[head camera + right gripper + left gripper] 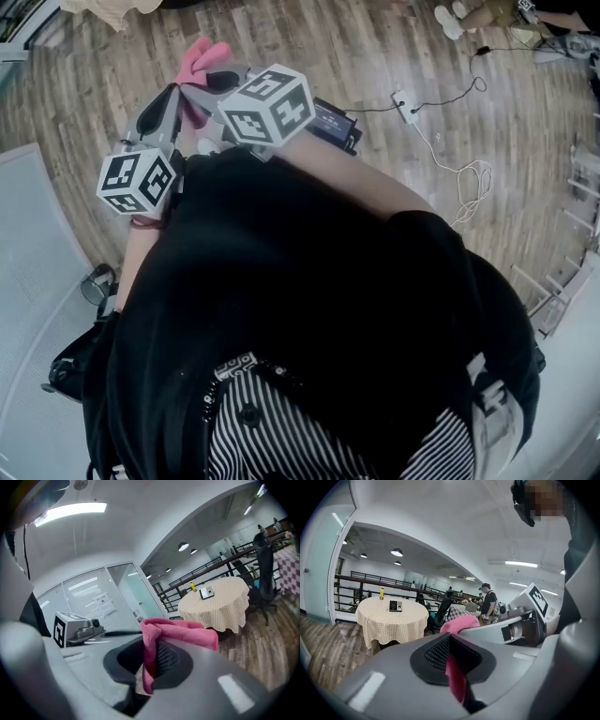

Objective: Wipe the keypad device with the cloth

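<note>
A pink cloth is held up in front of the person's chest between both grippers. My left gripper is shut on one hanging fold of the cloth. My right gripper is shut on another part, and the cloth drapes over its upper jaw. The two marker cubes sit close together in the head view. The keypad device lies far off on a round table with a checked cloth, well away from both grippers.
A yellow bottle stands on the round table beside the keypad device. Office chairs and a standing person are beyond it. On the wooden floor lie a power strip with a white cable and a dark flat object.
</note>
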Demonstrator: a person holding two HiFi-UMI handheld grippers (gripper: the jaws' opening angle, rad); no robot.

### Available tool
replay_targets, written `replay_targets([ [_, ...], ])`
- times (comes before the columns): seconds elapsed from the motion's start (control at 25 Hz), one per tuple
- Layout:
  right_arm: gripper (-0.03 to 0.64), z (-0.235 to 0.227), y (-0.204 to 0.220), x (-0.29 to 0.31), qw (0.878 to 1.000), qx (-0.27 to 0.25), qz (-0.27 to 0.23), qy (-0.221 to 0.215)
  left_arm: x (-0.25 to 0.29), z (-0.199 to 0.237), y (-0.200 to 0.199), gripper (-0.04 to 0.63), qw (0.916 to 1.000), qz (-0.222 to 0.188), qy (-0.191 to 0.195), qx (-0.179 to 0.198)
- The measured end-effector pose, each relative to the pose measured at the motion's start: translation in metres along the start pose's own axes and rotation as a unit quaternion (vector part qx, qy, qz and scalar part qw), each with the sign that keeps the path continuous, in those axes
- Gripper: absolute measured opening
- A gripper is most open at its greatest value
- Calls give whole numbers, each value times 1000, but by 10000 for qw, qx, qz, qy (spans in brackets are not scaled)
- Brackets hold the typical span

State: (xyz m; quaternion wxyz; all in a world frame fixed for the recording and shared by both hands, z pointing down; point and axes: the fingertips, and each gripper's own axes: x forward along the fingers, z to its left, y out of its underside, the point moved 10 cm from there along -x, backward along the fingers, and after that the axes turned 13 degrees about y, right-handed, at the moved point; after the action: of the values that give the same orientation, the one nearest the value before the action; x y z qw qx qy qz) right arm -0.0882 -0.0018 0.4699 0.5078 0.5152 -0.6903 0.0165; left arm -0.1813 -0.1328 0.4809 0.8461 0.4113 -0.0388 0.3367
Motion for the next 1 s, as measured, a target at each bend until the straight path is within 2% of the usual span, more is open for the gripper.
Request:
replay_targets([
  [0.2,29,-1,1,-8,9999,80,-16,-80,-1,-12,-2,0,9999,80,-81,-2],
  [0.48,29,15,-2,-6,9995,-235,-19,-197,-15,-10,1,0,9995,-43,-252,-191],
  [1.0,29,5,-14,3,9994,-47,-48,347,7,21,-12,0,9989,-56,421,-210],
])
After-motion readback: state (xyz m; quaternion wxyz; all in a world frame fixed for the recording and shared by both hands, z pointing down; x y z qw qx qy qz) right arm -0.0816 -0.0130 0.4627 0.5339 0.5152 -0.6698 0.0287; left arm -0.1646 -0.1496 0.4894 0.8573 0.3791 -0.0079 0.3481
